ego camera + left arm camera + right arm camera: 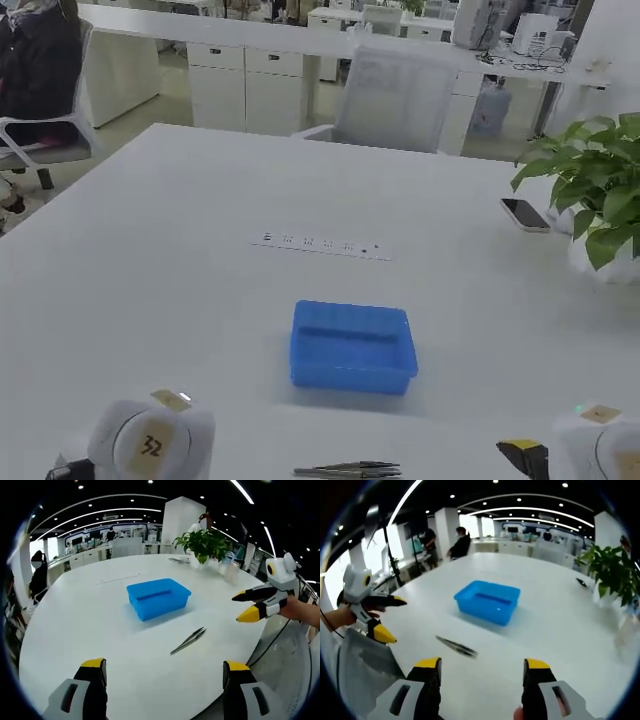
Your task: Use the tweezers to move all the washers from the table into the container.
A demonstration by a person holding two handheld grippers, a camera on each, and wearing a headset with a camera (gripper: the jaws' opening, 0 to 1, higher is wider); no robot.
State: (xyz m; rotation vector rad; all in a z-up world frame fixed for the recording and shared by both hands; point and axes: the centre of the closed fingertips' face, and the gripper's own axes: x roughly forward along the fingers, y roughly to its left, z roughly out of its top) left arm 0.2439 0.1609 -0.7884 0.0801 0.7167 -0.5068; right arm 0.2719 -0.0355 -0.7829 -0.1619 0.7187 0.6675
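Note:
A blue rectangular container [350,345] stands open-topped in the middle of the white table [180,260]. Thin metal tweezers [348,469] lie flat near the front edge, just in front of the container. In the left gripper view the tweezers [189,640] lie ahead of my left gripper [164,666], which is open and holds nothing. My right gripper [482,665] is also open and empty, with the tweezers [457,647] just beyond its jaws and the container [487,601] farther on. Both grippers hover at the table's near edge, the left gripper [150,440] and the right gripper [600,445] either side of the tweezers.
A potted plant [600,190] and a phone [524,214] sit at the table's right side. A socket strip [320,244] is set into the tabletop beyond the container. An office chair [400,95] stands at the far edge. A seated person [35,60] is at the far left.

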